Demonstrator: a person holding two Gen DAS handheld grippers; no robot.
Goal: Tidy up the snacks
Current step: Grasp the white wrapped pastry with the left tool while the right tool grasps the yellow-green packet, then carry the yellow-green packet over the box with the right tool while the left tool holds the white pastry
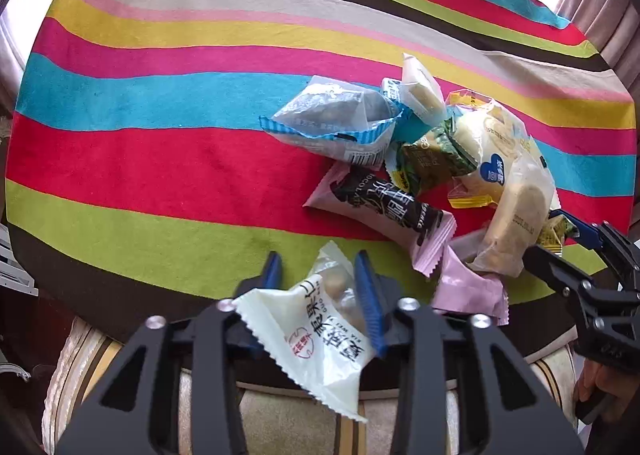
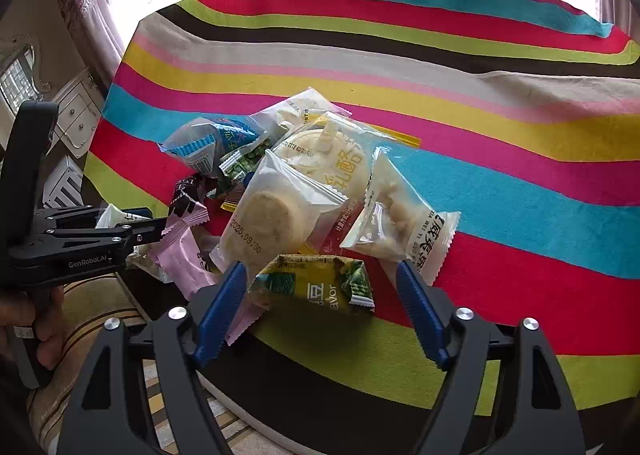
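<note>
Snacks heaped on striped cloth worktop (image 2: 500,103) | my left gripper (image 1: 318,275) jaws pinching white crinkle-edged nut packet (image 1: 320,335), lifting it clear to sort | right gripper (image 2: 320,283) jaws spread, straddling yellow-green foil packet (image 2: 316,285), no contact.

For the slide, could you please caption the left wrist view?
Left gripper, fingers around a white nut packet, beside a snack pile on a striped cloth.

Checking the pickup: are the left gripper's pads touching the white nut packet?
Touching. The left wrist view shows the left gripper with both blue pads pressed against the white nut packet.
</note>
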